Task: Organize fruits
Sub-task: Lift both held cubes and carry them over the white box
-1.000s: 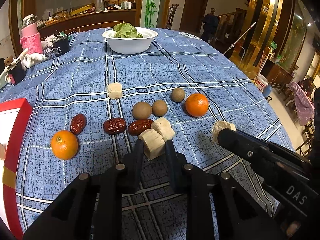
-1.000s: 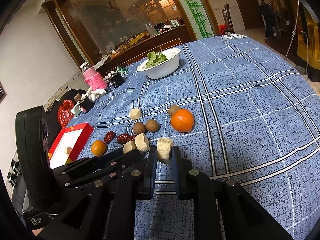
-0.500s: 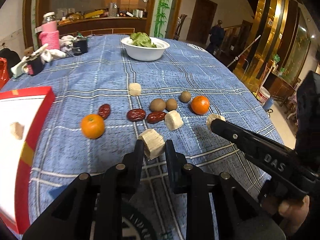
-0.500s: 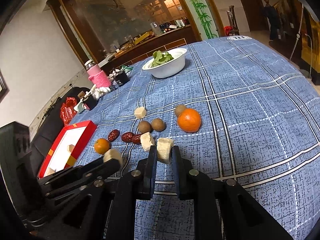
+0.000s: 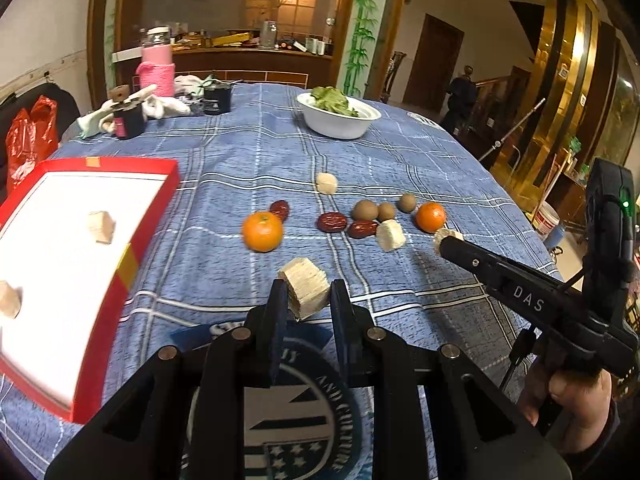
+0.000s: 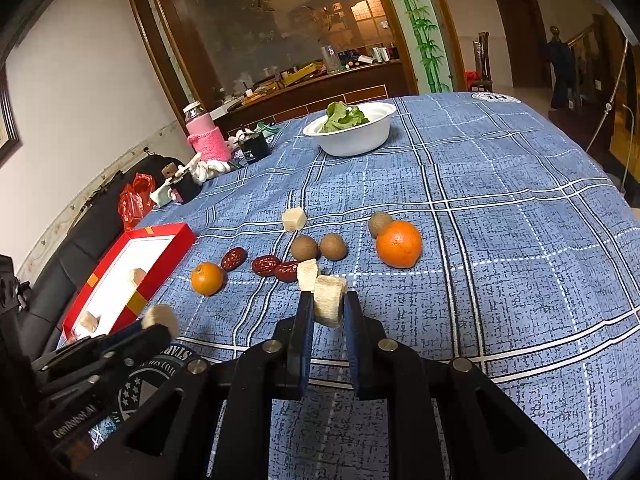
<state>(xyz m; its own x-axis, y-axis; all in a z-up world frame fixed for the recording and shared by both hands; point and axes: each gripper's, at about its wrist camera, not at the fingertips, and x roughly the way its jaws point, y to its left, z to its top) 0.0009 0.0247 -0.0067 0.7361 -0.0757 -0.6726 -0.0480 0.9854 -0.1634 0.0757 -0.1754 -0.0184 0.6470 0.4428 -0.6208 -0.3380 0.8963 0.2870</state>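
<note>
Both grippers have lifted and swung toward the table's left edge since the earlier frames, each carrying a pale chunk up off the cloth. Nearest, the left gripper (image 5: 306,296) is clamped on a pale fibrous chunk (image 5: 305,287), held clear of the blue checked tablecloth (image 6: 500,240) near its front edge. Just beside it, the right gripper (image 6: 325,308) is likewise closed on a second pale chunk (image 6: 329,300). Carrying one piece per hand probably lets two chunks travel in a single trip.

At the left edge lies the red tray (image 5: 154,208), with two similar chunks (image 5: 100,227) already on its white floor; that suggests like pieces are being grouped there, and both held pieces are likely bound for it.

Farther in, mid-table, the remaining fruit sits in a loose row: an orange (image 5: 262,231), three dark red dates (image 5: 332,222), a third chunk (image 5: 390,235) touching one date, three brown round fruits (image 5: 365,210) and a second orange (image 5: 430,217). Another chunk (image 5: 326,183) lies alone behind them.

Near the far edge stands a white bowl (image 5: 338,126) of greens.
</note>
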